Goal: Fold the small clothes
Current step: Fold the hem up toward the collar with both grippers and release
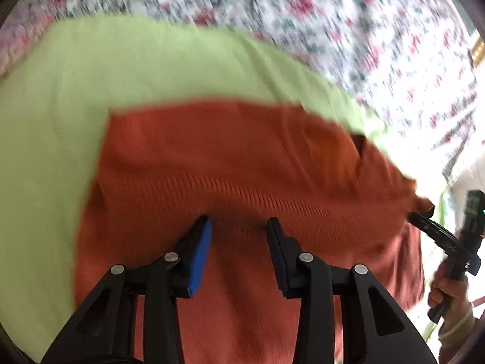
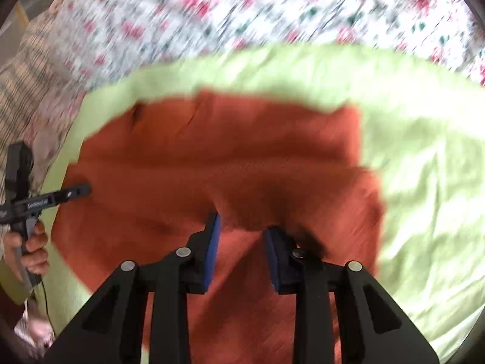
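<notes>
While the rust-orange garment [image 1: 242, 163] lies doubled over on the green sheet [image 1: 54, 121], both the left gripper [image 1: 239, 227] and right gripper [image 2: 242, 227] hover with jaws apart, so one fold seems made, others remain

Both wrist cams close, looking down; share orange garment [image 1: 242, 157].

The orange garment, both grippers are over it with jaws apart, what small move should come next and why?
Probably close both grippers on the near edge. The left gripper and right gripper each stand open with the orange garment between their fingers, nothing clamped. It lies on the green cloth, seemingly only partly folded. The frames are blurred, so contact is uncertain.
</notes>
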Demonstrator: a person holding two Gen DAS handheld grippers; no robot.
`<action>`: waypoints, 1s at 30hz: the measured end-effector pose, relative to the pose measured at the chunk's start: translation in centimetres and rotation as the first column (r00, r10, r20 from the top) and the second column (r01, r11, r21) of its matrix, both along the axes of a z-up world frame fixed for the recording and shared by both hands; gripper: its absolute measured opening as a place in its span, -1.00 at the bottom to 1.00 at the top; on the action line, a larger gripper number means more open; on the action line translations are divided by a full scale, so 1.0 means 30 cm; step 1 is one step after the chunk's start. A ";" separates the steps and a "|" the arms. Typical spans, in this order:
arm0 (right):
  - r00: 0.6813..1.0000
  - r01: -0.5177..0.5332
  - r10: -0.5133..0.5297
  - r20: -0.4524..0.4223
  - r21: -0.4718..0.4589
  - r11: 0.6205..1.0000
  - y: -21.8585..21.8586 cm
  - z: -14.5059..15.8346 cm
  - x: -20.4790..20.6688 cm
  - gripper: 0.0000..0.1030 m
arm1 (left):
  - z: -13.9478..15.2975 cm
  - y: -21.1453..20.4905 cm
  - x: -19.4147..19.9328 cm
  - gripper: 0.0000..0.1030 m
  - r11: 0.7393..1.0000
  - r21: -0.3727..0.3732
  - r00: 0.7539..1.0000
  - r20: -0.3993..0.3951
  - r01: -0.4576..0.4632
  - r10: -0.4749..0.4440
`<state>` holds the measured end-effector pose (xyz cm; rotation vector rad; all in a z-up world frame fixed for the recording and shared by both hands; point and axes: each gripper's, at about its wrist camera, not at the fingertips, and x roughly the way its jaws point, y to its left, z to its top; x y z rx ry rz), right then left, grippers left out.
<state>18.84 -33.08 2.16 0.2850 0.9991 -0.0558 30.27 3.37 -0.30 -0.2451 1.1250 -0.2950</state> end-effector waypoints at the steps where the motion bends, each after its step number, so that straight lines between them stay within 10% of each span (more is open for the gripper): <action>1: 1.000 0.019 -0.019 0.019 -0.011 1.000 -0.018 0.016 0.016 -0.41 | 0.012 0.008 0.019 -0.25 1.000 0.011 1.000 0.015 -0.019 0.019; 11: 0.970 0.207 -0.205 0.132 -0.002 0.978 -0.158 0.106 0.064 -0.40 | 0.161 0.194 0.115 -0.25 0.977 -0.033 0.973 0.082 -0.212 0.215; 16: 0.964 0.223 -0.224 0.143 0.028 0.974 -0.164 0.123 0.068 -0.40 | 0.237 0.092 -0.043 -0.11 0.995 -0.101 0.995 0.098 -0.023 0.033; 22: 0.963 0.211 -0.216 0.164 0.047 0.976 -0.129 0.154 0.042 -0.37 | 0.032 -0.104 -0.163 -0.14 0.986 -0.046 0.983 -0.081 0.161 -0.164; 30: 0.959 0.205 -0.208 0.192 0.034 0.978 -0.137 0.224 -0.008 -0.32 | 0.062 0.016 0.048 -0.13 0.999 -0.016 0.999 -0.016 -0.039 0.039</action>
